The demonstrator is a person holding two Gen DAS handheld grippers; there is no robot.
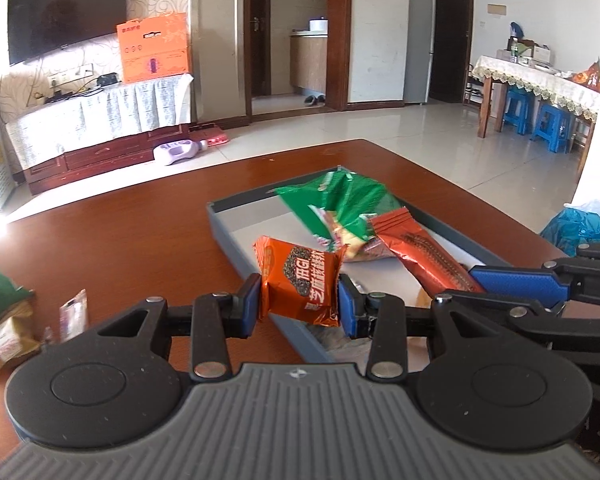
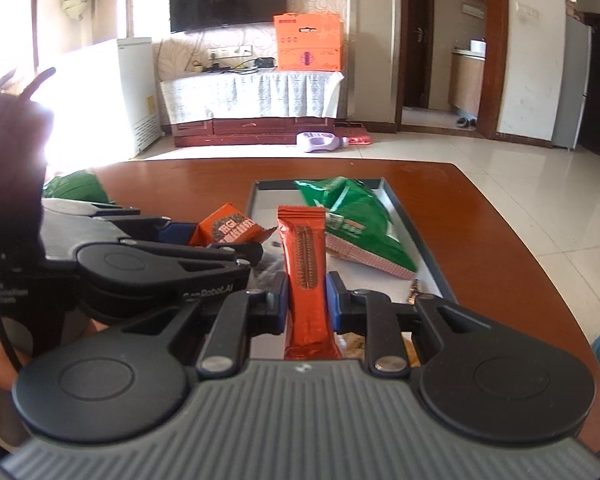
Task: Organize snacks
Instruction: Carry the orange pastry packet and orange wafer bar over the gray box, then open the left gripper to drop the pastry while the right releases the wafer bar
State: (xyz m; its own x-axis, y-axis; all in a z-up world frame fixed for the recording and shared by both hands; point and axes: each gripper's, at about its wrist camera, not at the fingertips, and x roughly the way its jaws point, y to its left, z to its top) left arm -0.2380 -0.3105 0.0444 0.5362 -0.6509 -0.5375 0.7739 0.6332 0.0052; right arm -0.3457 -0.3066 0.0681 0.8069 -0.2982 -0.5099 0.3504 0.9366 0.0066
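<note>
My left gripper (image 1: 299,305) is shut on a square orange snack packet (image 1: 300,280) and holds it over the near left wall of a grey tray (image 1: 220,224). My right gripper (image 2: 306,300) is shut on a long orange snack bar (image 2: 305,268) and holds it above the same tray (image 2: 436,268). A green snack bag (image 1: 340,204) lies in the tray; it also shows in the right wrist view (image 2: 356,220). The right gripper (image 1: 512,280) shows in the left wrist view with the bar (image 1: 420,252). The left gripper (image 2: 220,240) and its packet (image 2: 232,228) show in the right wrist view.
The tray sits on a brown wooden table (image 1: 120,240). Loose packets lie at the table's left: a green and gold bag (image 1: 4,312) and a small clear packet (image 1: 74,312). More small packets lie in the tray's near end (image 2: 414,292). A blue bag (image 1: 576,228) lies off the right edge.
</note>
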